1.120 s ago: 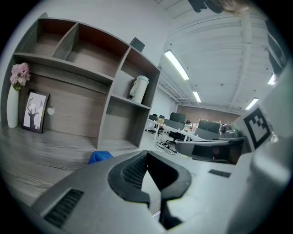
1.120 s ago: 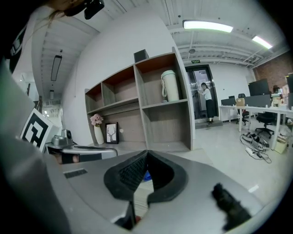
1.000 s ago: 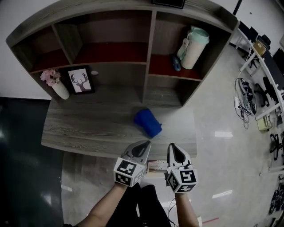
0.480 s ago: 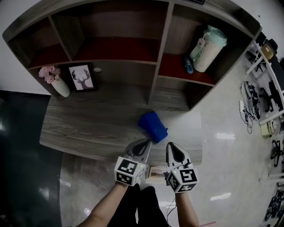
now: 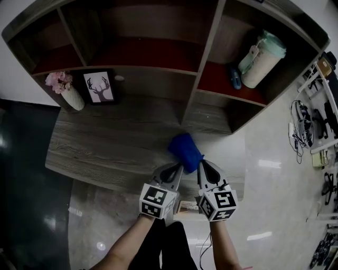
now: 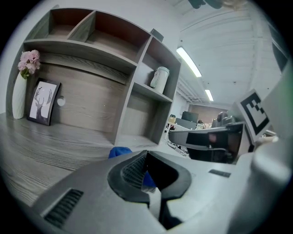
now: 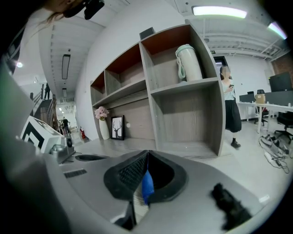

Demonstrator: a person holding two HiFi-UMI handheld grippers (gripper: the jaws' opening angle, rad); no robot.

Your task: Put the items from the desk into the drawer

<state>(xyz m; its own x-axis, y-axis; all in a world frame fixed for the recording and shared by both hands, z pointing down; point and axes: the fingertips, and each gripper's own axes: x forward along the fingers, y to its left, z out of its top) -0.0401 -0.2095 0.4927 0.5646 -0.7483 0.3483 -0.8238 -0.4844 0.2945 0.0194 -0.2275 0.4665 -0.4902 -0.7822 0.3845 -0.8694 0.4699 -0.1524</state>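
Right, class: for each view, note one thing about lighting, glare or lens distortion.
Head view: dim, the shelf unit bows in a fisheye curve, bright glare streaks on the floor. Left gripper view: ceiling light strips glow bright, corners vignette black. Right gripper view: ceiling light blown out, corners dark.

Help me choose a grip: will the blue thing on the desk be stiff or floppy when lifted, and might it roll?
The blue thing has rounded, soft-looking edges, so it probably sags rather than stays stiff. It lies as a low lump on the desk, so rolling seems unlikely. Probably light, though the pictures cannot confirm that.
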